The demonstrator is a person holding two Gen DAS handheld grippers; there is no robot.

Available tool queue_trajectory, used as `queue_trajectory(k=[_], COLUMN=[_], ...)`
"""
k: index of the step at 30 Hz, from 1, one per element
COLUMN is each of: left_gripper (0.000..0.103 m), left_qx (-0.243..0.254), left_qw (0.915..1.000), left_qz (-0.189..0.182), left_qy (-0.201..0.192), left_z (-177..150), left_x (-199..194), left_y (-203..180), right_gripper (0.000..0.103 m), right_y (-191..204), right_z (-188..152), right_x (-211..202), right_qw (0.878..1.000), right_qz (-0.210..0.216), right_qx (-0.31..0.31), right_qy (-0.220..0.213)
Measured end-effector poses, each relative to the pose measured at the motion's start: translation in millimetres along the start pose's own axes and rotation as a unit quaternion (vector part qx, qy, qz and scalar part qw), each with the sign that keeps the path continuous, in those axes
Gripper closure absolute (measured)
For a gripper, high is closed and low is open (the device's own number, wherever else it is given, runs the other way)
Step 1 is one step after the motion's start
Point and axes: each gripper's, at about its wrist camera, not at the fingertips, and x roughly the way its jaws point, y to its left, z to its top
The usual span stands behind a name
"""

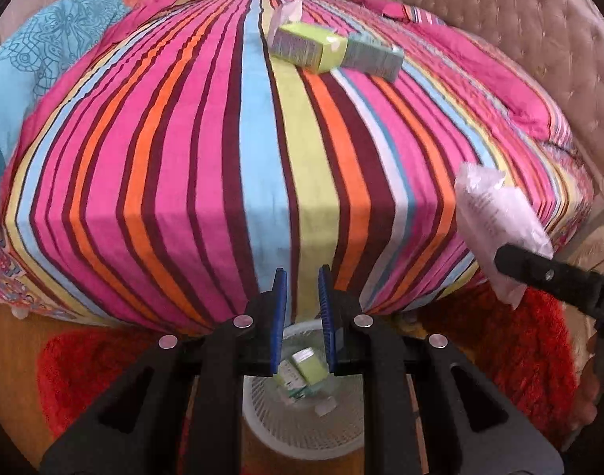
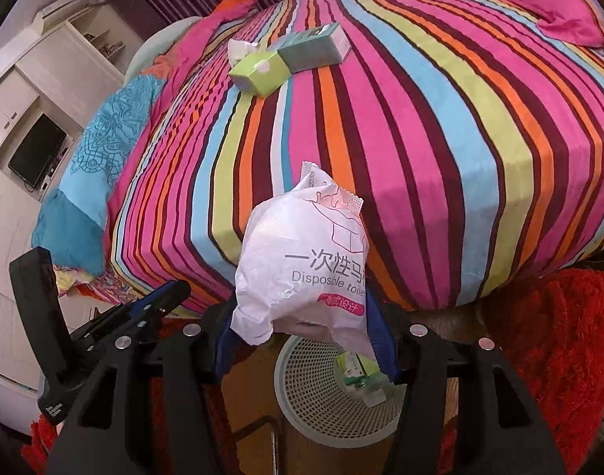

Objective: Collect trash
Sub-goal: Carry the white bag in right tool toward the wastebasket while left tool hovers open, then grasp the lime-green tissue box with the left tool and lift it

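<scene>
My right gripper (image 2: 302, 316) is shut on a white plastic packet (image 2: 302, 269) printed "Disposable toilet" and holds it above the white mesh waste basket (image 2: 302, 399); the packet also shows in the left wrist view (image 1: 496, 217). My left gripper (image 1: 302, 301) is open and empty, above the basket (image 1: 302, 427), which holds small green boxes (image 1: 306, 368). On the striped bed (image 1: 262, 158) lie a green box (image 1: 306, 47), a teal box (image 1: 375, 55) and a crumpled white wrapper (image 1: 288, 14). They also show in the right wrist view: the green box (image 2: 258, 73), teal box (image 2: 316, 49), wrapper (image 2: 238, 51).
A red shaggy rug (image 1: 511, 356) lies on the wooden floor around the basket. A blue patterned quilt (image 1: 44, 59) and pink pillows (image 2: 539, 4) lie on the bed. A tufted headboard (image 1: 519, 31) stands at the right. White cabinets with a monitor (image 2: 37, 154) stand at the left.
</scene>
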Motion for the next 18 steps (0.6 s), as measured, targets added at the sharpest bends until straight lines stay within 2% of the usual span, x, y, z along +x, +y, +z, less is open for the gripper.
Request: queue_trajectory(k=[6, 13, 14, 15, 16, 17, 18], left_gripper=[0.086, 0.086, 0.081, 0.053, 0.033, 0.021, 0.021], left_qx=[0.014, -0.005, -0.008, -0.01, -0.015, -0.021, -0.027], left_qw=[0.9998, 0.9999, 0.9999, 0.9998, 0.9998, 0.9997, 0.9994], left_qz=[0.014, 0.015, 0.014, 0.013, 0.007, 0.003, 0.0], left_qy=[-0.01, -0.004, -0.005, -0.006, -0.01, -0.015, -0.022], left_z=[33.6, 73.6, 78.0, 82.9, 89.6, 94.3, 99.5], left_x=[10.5, 30.0, 31.9, 34.4, 37.5, 38.8, 39.6], left_y=[-3.6, -4.8, -4.8, -5.7, -7.1, -7.6, -8.2], right_gripper=[0.049, 0.05, 0.049, 0.049, 0.049, 0.049, 0.049], right_y=[-6.0, -18.2, -19.5, -20.4, -21.2, -22.3, -23.6], right_z=[13.4, 38.5, 42.2, 46.0, 48.9, 52.6, 55.4], right_x=[5.0, 12.6, 13.1, 13.8, 14.4, 15.3, 16.2], right_qw=[1.0, 1.0, 0.999, 0.999, 0.999, 0.999, 0.999], right_qz=[-0.005, -0.01, -0.011, -0.013, -0.015, -0.016, -0.016], right_qx=[0.0, 0.011, 0.01, 0.008, 0.006, 0.004, 0.004], right_qy=[-0.012, -0.027, -0.03, -0.033, -0.035, -0.037, -0.039])
